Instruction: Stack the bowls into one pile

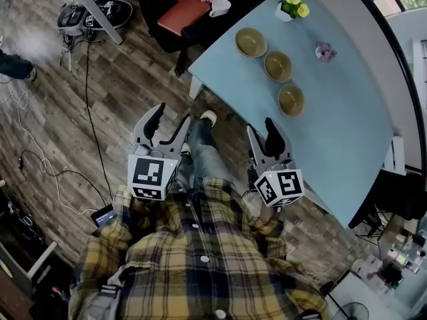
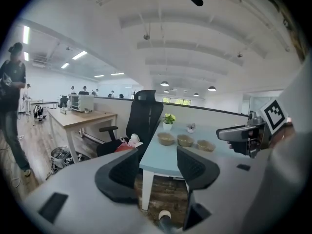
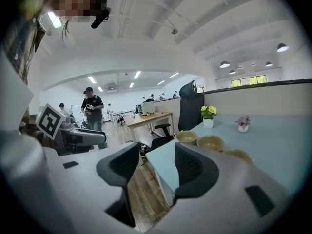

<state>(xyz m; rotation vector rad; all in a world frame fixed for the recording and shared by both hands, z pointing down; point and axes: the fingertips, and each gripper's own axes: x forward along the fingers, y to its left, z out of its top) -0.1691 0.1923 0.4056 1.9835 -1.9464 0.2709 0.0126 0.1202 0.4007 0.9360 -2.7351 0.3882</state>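
Facing mouth-up in a slanted row, three bowls (image 1: 278, 66); left tongs (image 1: 170, 117), right tongs (image 1: 260, 127) wide, empty

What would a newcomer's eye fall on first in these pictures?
Three tan bowls sit in a row on the light blue table, none stacked yet. Nearer the person, the left gripper and the right gripper hang in the air, jaws apart and empty. A pot of yellow flowers stands at the table's far end.
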